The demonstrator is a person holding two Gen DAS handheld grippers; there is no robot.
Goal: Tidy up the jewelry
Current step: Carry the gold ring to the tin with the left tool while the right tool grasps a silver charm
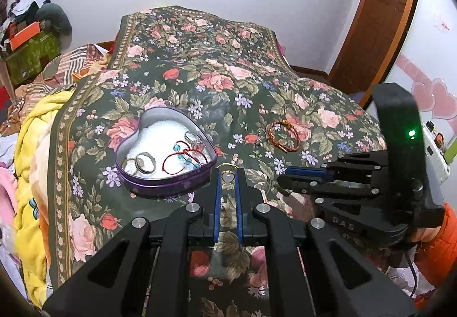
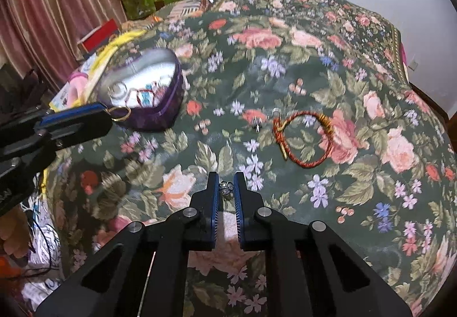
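My left gripper (image 1: 229,178) is shut on a gold ring with a white heart stone (image 1: 228,176), just right of the purple heart-shaped tin (image 1: 160,188). In the tin lie silver rings and red string bracelets with blue beads. In the right wrist view the gold ring (image 2: 120,114) hangs at the left gripper (image 2: 110,117) tip, beside the tin (image 2: 168,105). My right gripper (image 2: 226,187) is shut on a small silver jewel piece (image 2: 226,188) above the cloth. A red and gold braided bracelet (image 2: 302,140) (image 1: 282,135) lies on the floral cloth ahead.
A small silver piece (image 2: 257,122) lies on the cloth left of the braided bracelet. The green floral cloth (image 1: 228,82) covers a raised bed. A yellow blanket (image 1: 31,145) and clutter lie on the left, and a wooden door (image 1: 380,17) stands far right.
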